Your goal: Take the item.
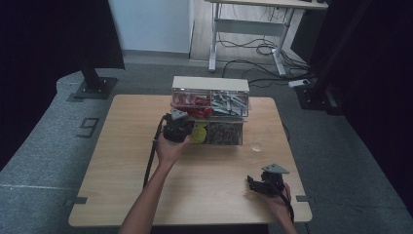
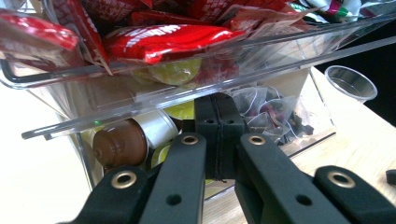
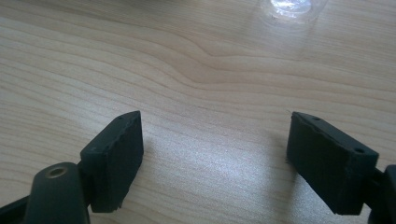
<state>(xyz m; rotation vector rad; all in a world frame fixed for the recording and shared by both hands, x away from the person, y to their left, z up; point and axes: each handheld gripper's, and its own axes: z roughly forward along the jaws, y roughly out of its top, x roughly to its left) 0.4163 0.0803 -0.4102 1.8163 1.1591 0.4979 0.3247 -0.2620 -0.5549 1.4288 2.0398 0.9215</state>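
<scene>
Left gripper (image 2: 218, 126) pressed together at clear organizer (image 1: 210, 111) of red packets (image 2: 173, 39), capsules (image 2: 120, 142).

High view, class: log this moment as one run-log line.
left tool: shut, at organizer's lower-left compartment, by brown capsule | right tool: open, empty, over table | clear cup: upright

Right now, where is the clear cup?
High view: the clear cup stands on the table, right of centre, just off the organizer's front right corner, beyond the right tongs.
</scene>
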